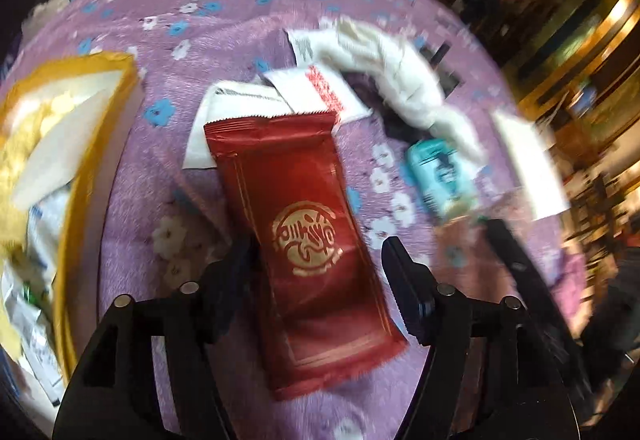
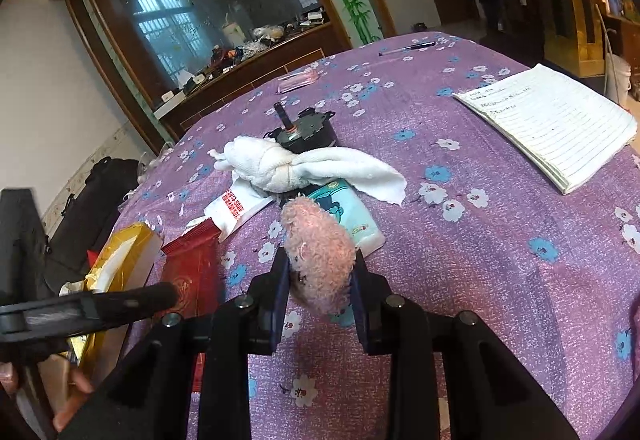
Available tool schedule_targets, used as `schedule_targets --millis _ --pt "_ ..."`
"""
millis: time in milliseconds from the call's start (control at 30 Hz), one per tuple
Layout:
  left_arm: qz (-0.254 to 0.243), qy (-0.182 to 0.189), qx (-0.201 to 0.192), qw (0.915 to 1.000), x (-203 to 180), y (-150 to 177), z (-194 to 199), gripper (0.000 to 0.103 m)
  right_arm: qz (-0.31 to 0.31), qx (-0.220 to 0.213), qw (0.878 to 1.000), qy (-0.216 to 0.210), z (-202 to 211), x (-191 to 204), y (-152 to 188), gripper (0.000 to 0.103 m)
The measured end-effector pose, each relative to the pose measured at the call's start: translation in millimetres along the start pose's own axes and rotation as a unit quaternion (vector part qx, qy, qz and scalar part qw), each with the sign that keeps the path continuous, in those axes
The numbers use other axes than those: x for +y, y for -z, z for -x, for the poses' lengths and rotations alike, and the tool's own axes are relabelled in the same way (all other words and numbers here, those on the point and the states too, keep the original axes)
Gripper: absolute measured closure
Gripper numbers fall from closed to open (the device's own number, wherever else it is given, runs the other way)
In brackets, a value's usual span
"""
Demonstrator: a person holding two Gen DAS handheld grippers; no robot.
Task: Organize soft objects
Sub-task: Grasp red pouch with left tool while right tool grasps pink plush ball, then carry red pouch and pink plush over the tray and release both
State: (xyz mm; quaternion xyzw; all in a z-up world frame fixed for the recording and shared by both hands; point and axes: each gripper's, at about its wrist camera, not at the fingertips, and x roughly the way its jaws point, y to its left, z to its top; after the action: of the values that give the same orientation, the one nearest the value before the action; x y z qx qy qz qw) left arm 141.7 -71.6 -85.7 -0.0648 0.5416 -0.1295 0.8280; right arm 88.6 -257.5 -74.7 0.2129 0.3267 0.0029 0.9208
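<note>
The right gripper (image 2: 320, 282) pinches a pink fuzzy plush (image 2: 320, 260) between its pads, lifted over the purple flowered cloth (image 2: 480, 260). The left gripper (image 1: 316, 276) stands wide, the red sachet (image 1: 308, 232) lying loose between its fingers. At the left, a gold box (image 1: 68, 199) holds white packets. Farther off lie a teal tissue pack (image 2: 356, 215), a knotted white towel (image 2: 304, 167), a small motor (image 2: 304, 129) and a notebook (image 2: 556, 123).

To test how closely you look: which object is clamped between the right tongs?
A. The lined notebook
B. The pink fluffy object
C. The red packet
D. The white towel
B: in the right wrist view the pink fluffy object sits squeezed between the right tongs, lifted above the purple cloth.
</note>
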Motion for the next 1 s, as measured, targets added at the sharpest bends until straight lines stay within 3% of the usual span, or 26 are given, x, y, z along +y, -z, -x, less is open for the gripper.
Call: schedule_targets --millis 167,300,333,367,400,500,767,900,1000 --pt "-0.012 -0.039 0.004 0.9992 -10 -3 -24 0.029 -0.001 -0.001 1.000 -0.005 1 0 0 0.074" --pt "-0.045 -0.058 -0.023 0.9971 -15 2 -27 0.028 0.001 0.006 1.000 -0.001 -1 0 0 0.074" --pt "-0.051 -0.066 -0.027 0.9962 -17 4 -28 0.030 0.000 0.009 1.000 0.002 -1 -1 0 0.074" --pt "-0.061 -0.082 -0.029 0.9944 -19 6 -28 0.041 -0.002 0.014 1.000 0.004 -3 -2 0 0.074" --pt "-0.066 -0.074 -0.028 0.9946 -20 7 -26 0.054 -0.004 0.022 1.000 0.004 -6 -2 0 0.074" --pt "-0.044 -0.030 -0.009 0.9986 -8 6 -20 0.061 -0.006 0.030 1.000 0.006 -8 -4 -1 0.074" --pt "0.004 0.071 0.019 0.9973 26 42 21 0.062 0.026 0.032 0.999 0.012 -9 7 2 0.077" --pt "0.021 0.114 0.011 0.9932 43 65 41 0.062 0.035 0.013 0.999 0.004 -1 10 4 0.077" --pt "0.039 0.147 -0.003 0.9884 52 74 62 0.062 0.015 0.032 0.999 -0.007 -1 7 3 0.078"
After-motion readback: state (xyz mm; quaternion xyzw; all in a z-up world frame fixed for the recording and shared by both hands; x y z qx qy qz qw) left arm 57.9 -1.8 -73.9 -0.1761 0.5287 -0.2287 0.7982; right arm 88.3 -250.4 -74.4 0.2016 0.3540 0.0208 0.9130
